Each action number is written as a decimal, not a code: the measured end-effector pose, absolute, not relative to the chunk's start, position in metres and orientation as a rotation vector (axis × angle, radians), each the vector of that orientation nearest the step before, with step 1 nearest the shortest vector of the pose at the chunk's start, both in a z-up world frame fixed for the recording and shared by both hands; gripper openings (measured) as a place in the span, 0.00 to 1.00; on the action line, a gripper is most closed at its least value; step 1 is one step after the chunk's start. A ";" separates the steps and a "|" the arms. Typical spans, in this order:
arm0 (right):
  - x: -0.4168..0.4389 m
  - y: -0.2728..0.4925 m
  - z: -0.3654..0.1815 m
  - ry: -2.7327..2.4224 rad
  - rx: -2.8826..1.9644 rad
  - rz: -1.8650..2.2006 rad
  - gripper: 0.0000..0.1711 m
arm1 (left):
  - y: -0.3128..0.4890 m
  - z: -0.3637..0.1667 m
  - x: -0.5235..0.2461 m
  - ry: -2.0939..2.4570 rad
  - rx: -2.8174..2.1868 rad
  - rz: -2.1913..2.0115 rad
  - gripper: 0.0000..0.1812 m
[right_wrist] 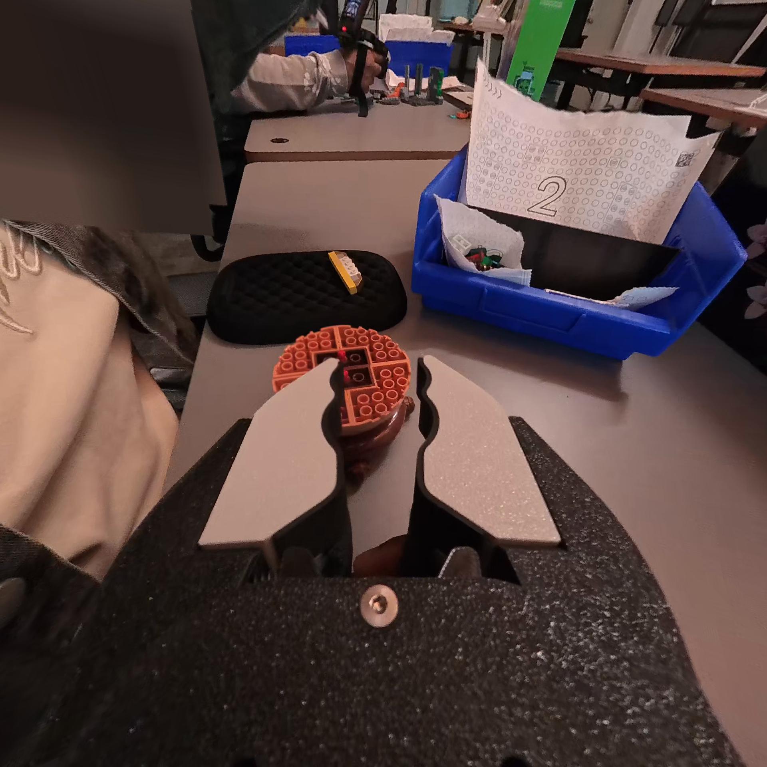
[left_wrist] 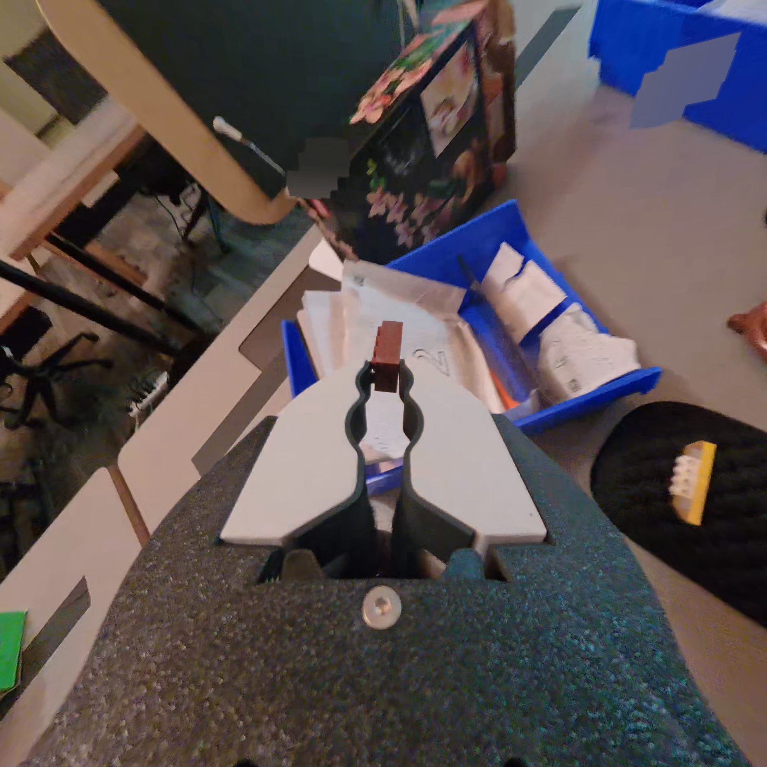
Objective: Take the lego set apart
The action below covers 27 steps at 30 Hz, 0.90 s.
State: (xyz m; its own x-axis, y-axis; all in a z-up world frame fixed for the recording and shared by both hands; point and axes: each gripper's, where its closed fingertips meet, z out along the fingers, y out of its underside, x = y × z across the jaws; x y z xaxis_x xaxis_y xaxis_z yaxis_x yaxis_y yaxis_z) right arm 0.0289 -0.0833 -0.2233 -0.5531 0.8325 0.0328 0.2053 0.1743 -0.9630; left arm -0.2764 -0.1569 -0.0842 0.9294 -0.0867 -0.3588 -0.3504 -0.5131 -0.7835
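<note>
My left gripper (left_wrist: 386, 371) is shut on a small reddish-brown brick (left_wrist: 388, 350) and holds it in the air above the blue bin (left_wrist: 589, 409) of white paper bags. My right gripper (right_wrist: 379, 365) is open, its fingers on either side of a round orange studded lego build (right_wrist: 375, 375) that stands on a dark brown base (right_wrist: 371, 440) on the table. A yellow and white lego piece (right_wrist: 346, 269) lies on a black quilted pad (right_wrist: 290, 299); it also shows in the left wrist view (left_wrist: 693, 481).
The blue bin (right_wrist: 539, 309) with a white numbered paper bag (right_wrist: 581, 174) stands at the back right. A flowered box (left_wrist: 436, 137) stands behind the bin. A person's beige sleeve (right_wrist: 70, 394) is at the left. Another person works at a far table (right_wrist: 352, 128). Left tips to right tips: about 35 cm.
</note>
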 end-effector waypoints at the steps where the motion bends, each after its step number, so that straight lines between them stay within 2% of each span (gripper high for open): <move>1: 0.029 -0.083 -0.225 -1.879 -0.981 1.406 0.19 | -0.152 -0.088 -0.289 0.294 -2.127 0.325 0.07; 8: 0.029 -0.080 -0.221 -1.841 -0.972 1.420 0.19 | -0.115 -0.131 -0.340 0.273 -2.403 0.192 0.06; 18: 0.030 -0.081 -0.223 -1.843 -0.965 1.425 0.19 | -0.069 -0.164 -0.346 0.449 -2.573 0.240 0.07; 27: 0.029 -0.081 -0.223 -1.838 -0.964 1.437 0.19 | -0.058 -0.175 -0.308 0.657 -2.607 -0.067 0.06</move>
